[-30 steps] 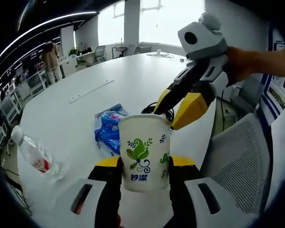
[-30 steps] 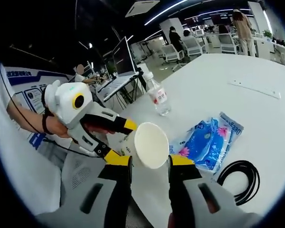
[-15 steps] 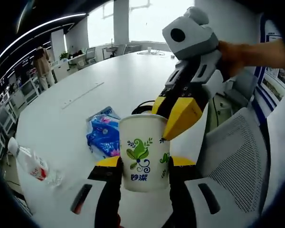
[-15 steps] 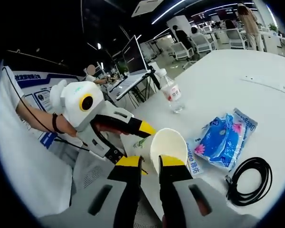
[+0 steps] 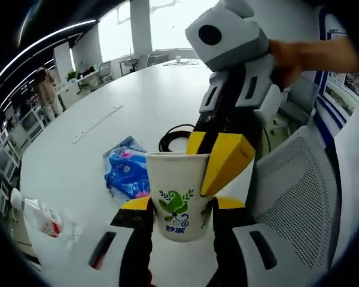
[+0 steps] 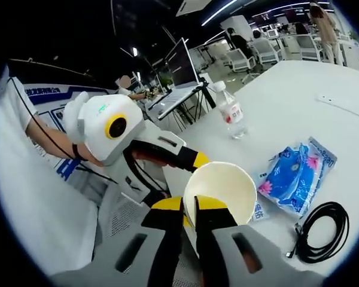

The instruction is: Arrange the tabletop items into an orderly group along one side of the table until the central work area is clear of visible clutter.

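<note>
Open-plan office, big white round bench; paper cup at lower centre of the left gripper view, clamped by its sides in the left tongs, while the right tongs are closed down onto its near rim at lower centre of the right gripper view. Handover looks underway: keep the rim pinch firm but not crushing, free the left tongs only once the cup sits steady. Cup base is hidden, tissue pack, black cable and water bottle wait further out.
</note>
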`<action>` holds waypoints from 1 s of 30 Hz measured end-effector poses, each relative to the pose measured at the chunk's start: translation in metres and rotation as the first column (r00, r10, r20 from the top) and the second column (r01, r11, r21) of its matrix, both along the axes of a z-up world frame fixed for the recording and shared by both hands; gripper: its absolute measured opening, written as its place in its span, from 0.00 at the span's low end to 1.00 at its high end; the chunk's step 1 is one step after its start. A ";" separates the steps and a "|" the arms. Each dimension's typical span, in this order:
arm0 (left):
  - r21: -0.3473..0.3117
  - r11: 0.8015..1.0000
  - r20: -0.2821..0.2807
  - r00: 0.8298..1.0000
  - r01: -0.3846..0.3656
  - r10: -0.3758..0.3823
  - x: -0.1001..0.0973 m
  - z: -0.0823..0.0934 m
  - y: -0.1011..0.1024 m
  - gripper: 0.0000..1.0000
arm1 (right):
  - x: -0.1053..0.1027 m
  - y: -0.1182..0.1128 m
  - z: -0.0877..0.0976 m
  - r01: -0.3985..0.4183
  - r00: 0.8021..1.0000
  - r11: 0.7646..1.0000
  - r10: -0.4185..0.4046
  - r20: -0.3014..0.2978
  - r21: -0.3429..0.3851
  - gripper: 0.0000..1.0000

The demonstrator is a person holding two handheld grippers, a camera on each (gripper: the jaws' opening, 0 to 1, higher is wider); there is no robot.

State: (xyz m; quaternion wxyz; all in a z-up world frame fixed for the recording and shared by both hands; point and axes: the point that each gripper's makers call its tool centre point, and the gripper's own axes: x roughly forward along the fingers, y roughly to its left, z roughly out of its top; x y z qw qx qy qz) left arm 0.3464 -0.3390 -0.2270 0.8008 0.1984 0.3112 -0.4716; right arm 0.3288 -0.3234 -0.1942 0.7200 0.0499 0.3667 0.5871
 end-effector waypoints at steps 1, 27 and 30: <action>0.003 1.000 0.004 1.000 0.005 -0.005 -0.001 0.000 -0.001 0.38 | -0.002 0.001 -0.001 -0.008 1.000 1.000 0.008 0.002 -0.007 0.04; -0.038 0.993 -0.055 0.993 -0.108 0.106 0.003 -0.012 0.013 0.39 | 0.008 -0.003 -0.003 0.023 1.000 1.000 -0.023 -0.002 -0.003 0.00; -0.043 0.990 -0.064 0.989 -0.134 0.131 0.005 -0.014 0.020 0.40 | 0.010 -0.003 0.000 0.028 1.000 1.000 -0.028 -0.003 0.005 0.00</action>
